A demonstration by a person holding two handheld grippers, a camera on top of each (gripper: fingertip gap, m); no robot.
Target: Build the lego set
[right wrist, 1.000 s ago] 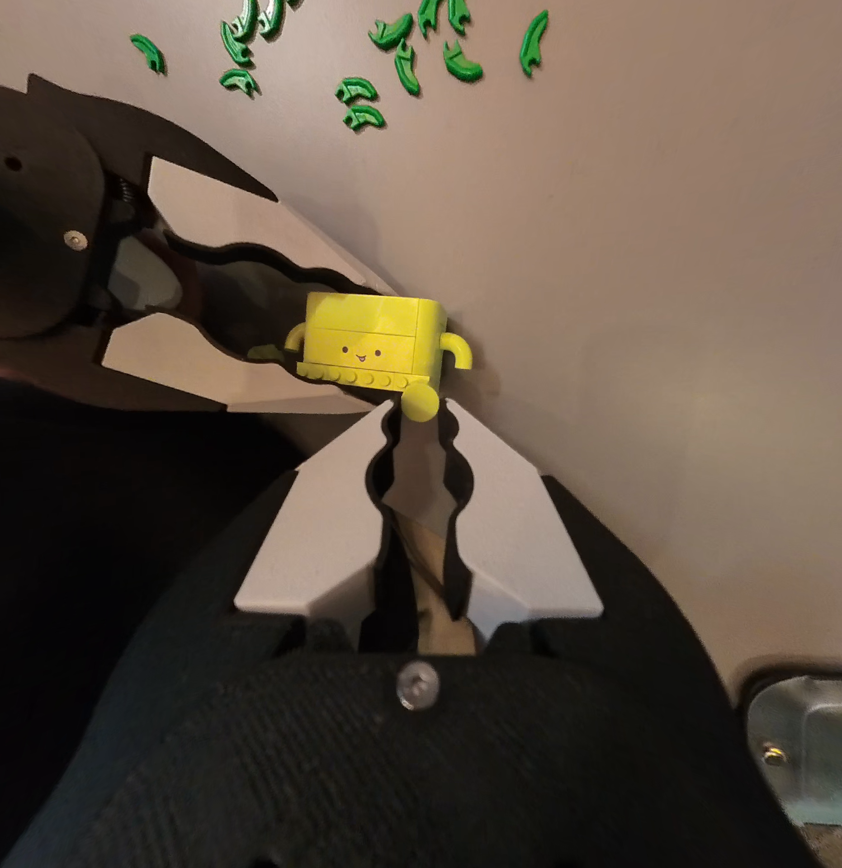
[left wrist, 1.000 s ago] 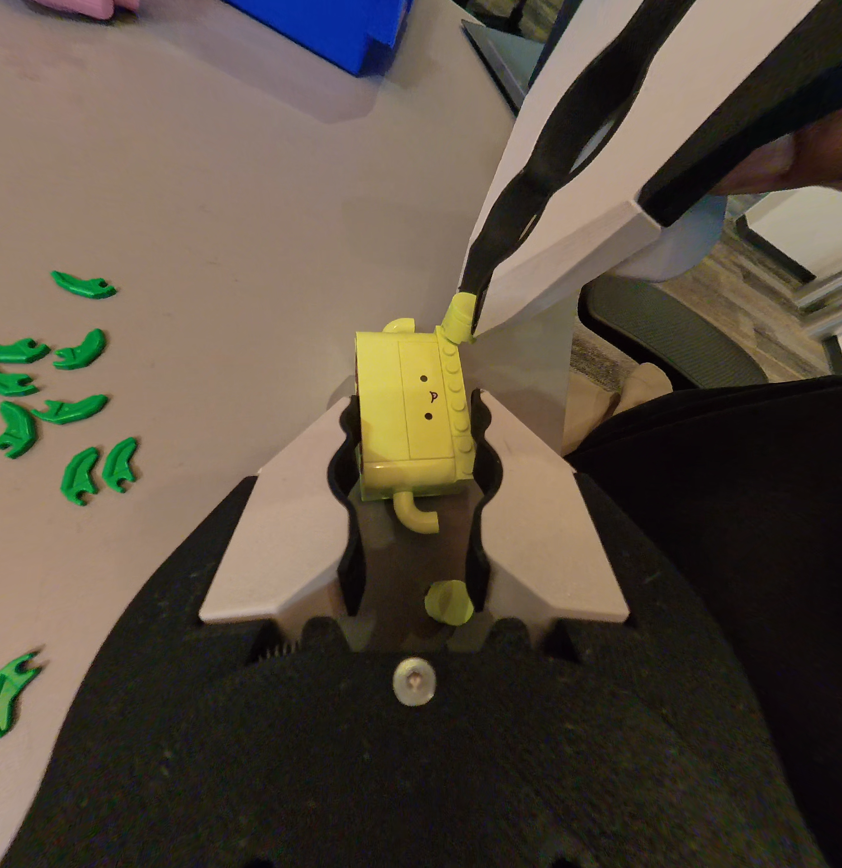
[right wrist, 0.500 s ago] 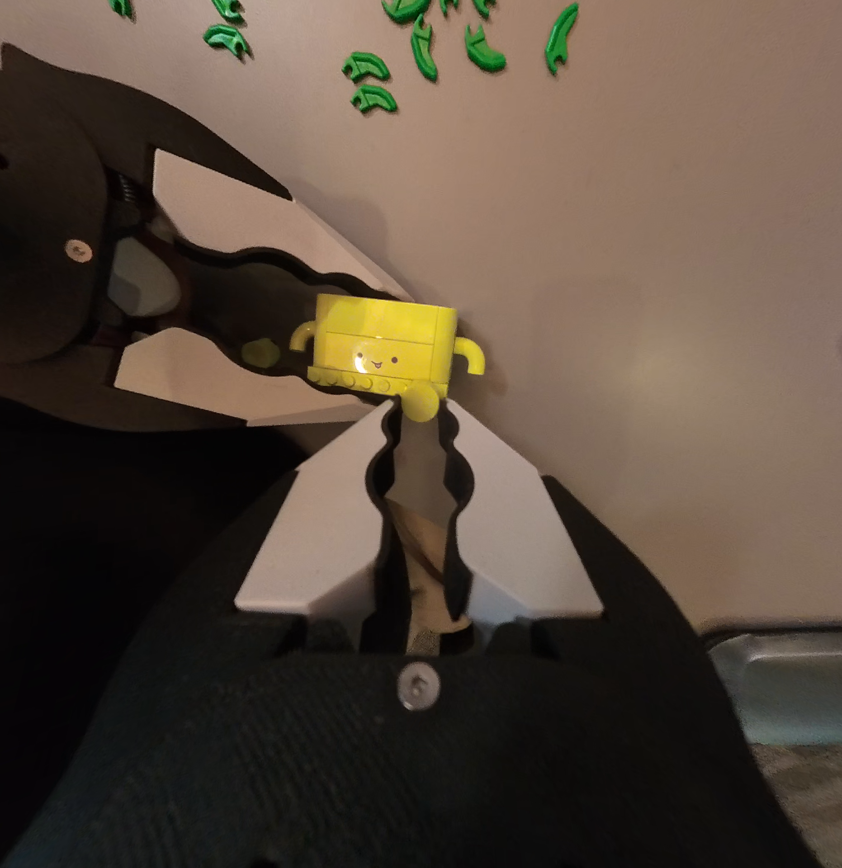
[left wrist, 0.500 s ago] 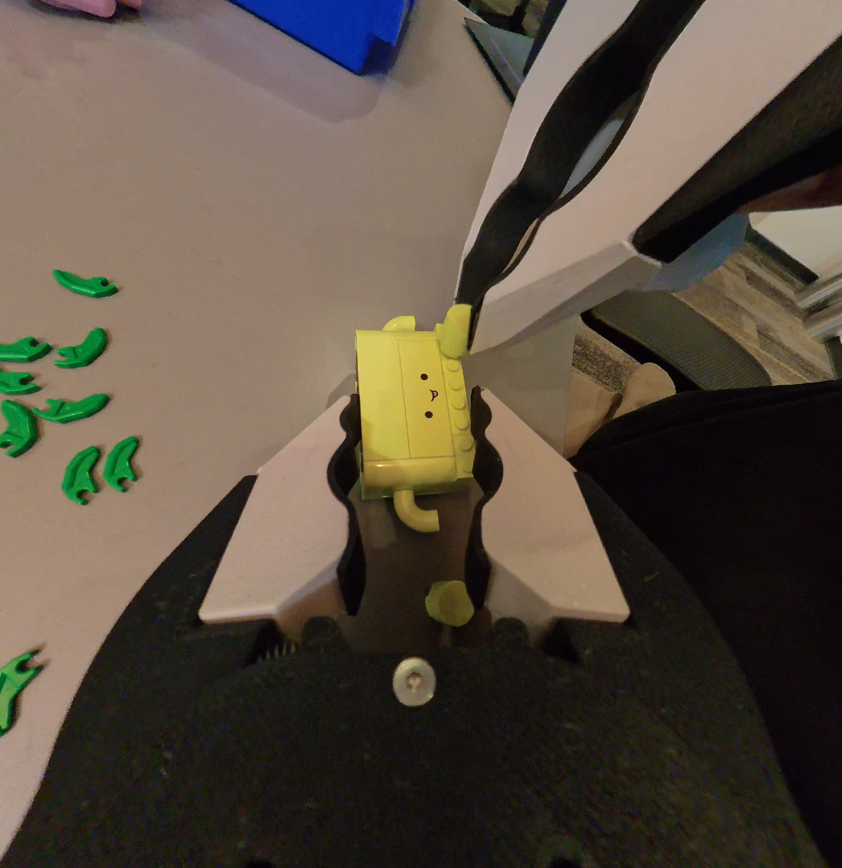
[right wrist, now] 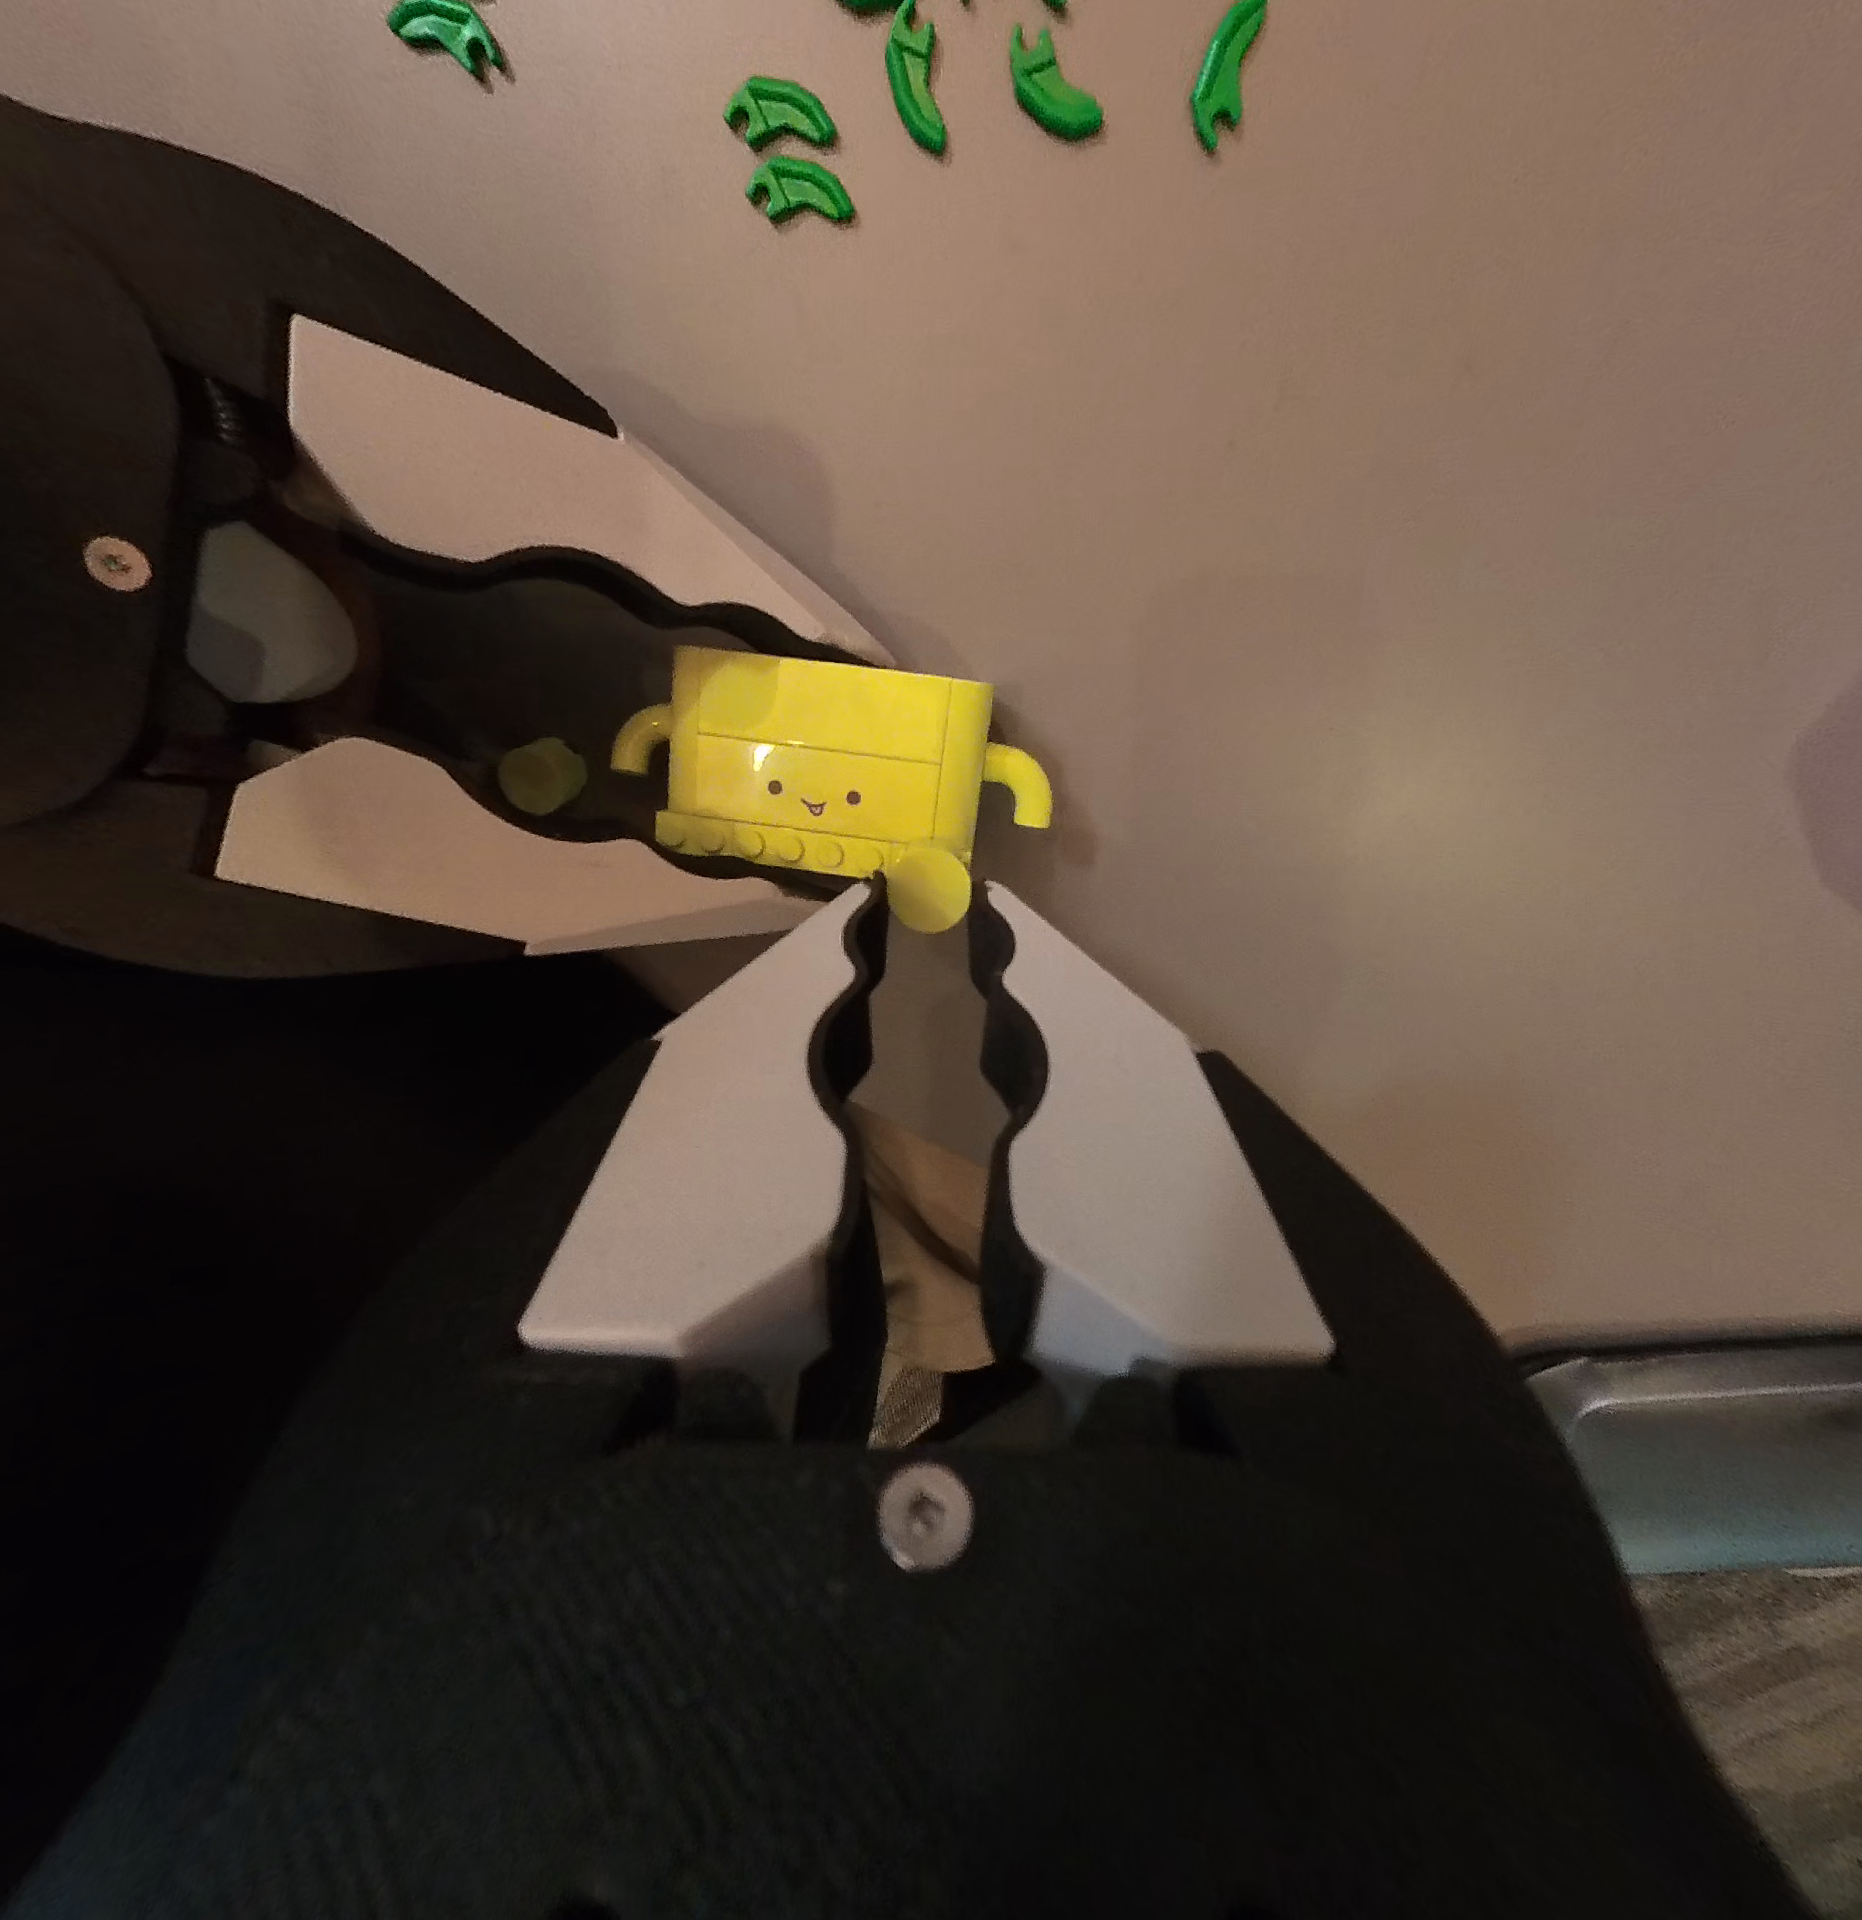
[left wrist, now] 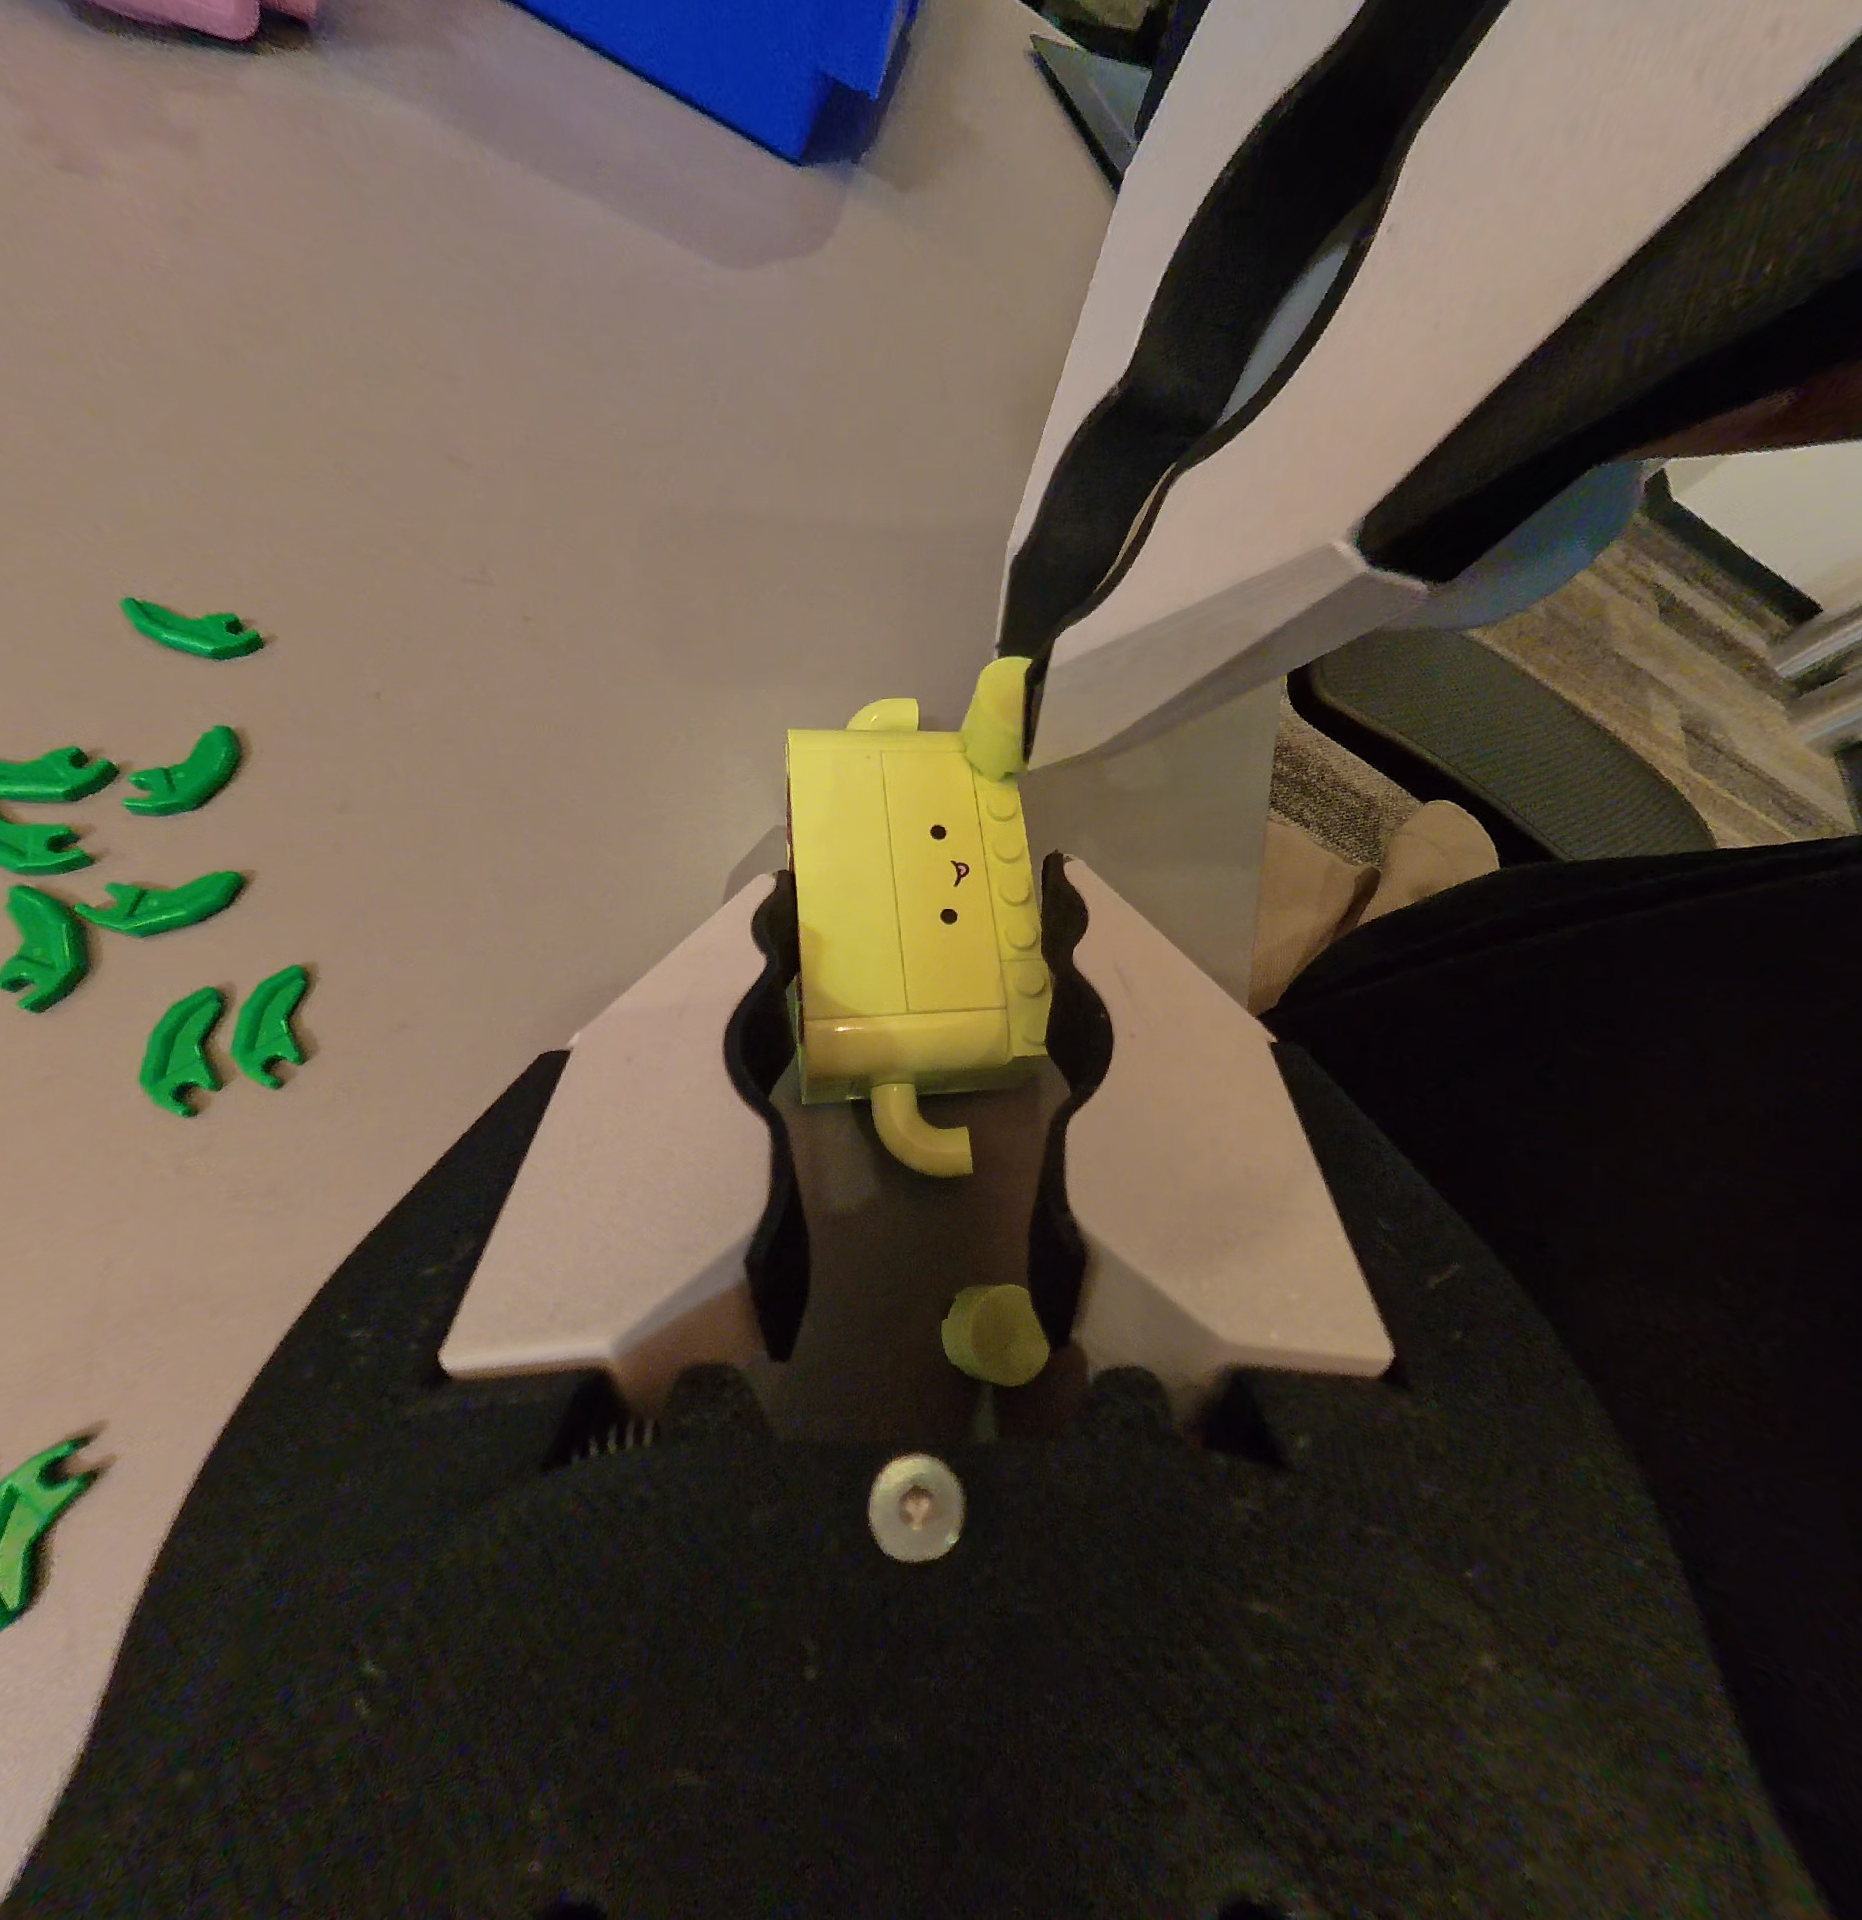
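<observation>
Beige table (left wrist: 491,436) carries scattered green leaves (left wrist: 168,904), with a blue box (left wrist: 740,62) and a pink item (left wrist: 200,12) at its far edge. Grey floor (left wrist: 1675,665) and a chair (left wrist: 1509,748) lie off the table's side.

Left gripper (left wrist: 916,935) is clamped on the yellow body (left wrist: 906,914), held above the table near its edge, its face side turned toward the left camera. A curved arm (left wrist: 922,1138) projects from each end of the body. One round yellow foot (left wrist: 991,1333) sits deep between the left fingers.

Right gripper (right wrist: 927,899) pinches a second foot (right wrist: 932,888) at its tips. This foot touches the studded underside of the body at one corner.
</observation>
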